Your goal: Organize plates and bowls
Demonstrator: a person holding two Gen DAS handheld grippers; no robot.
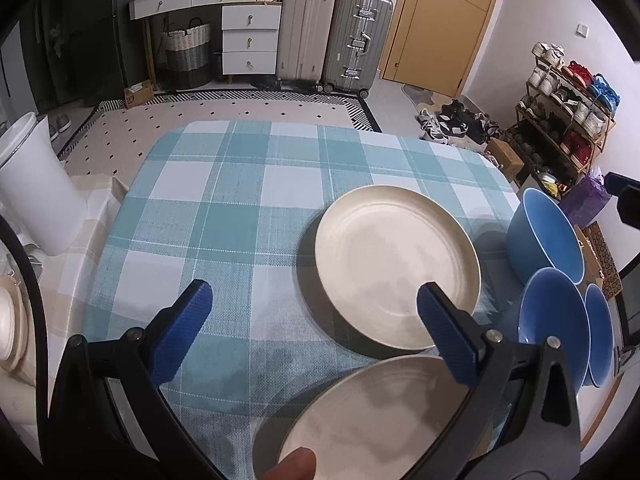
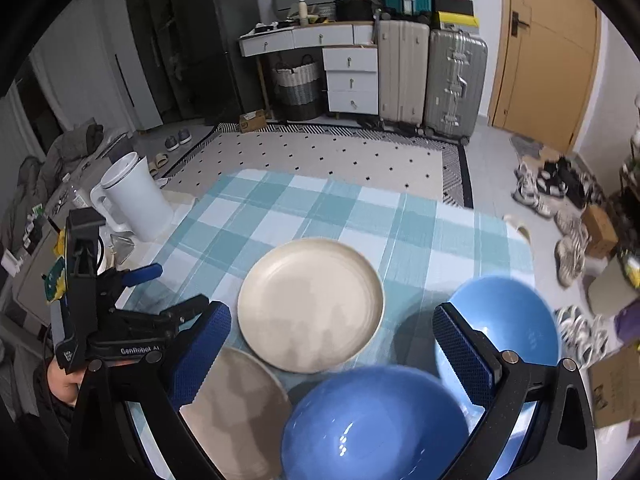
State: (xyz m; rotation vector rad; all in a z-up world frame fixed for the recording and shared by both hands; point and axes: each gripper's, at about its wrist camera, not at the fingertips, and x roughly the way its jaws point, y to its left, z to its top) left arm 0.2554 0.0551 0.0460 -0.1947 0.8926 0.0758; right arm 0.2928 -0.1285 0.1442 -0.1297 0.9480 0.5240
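A cream plate (image 1: 398, 264) lies on the checked tablecloth (image 1: 224, 208); it also shows in the right wrist view (image 2: 310, 304). A second, greyer plate (image 1: 368, 416) lies nearer, under my left gripper (image 1: 310, 306), which is open and empty above the cloth. Three blue bowls stand at the table's right: a large one (image 1: 546, 236) and two smaller ones (image 1: 554, 320) (image 1: 600, 332). My right gripper (image 2: 332, 332) is open and empty, over a blue bowl (image 2: 374, 424), with another bowl (image 2: 506, 320) to its right. The left gripper shows at left (image 2: 120, 320).
A white kettle (image 1: 36, 188) (image 2: 134, 196) stands at the table's left edge, with cream dishes (image 1: 10, 320) beside it. Suitcases (image 1: 332, 36), a drawer unit, a basket and a shoe rack (image 1: 560, 120) stand on the floor beyond the table.
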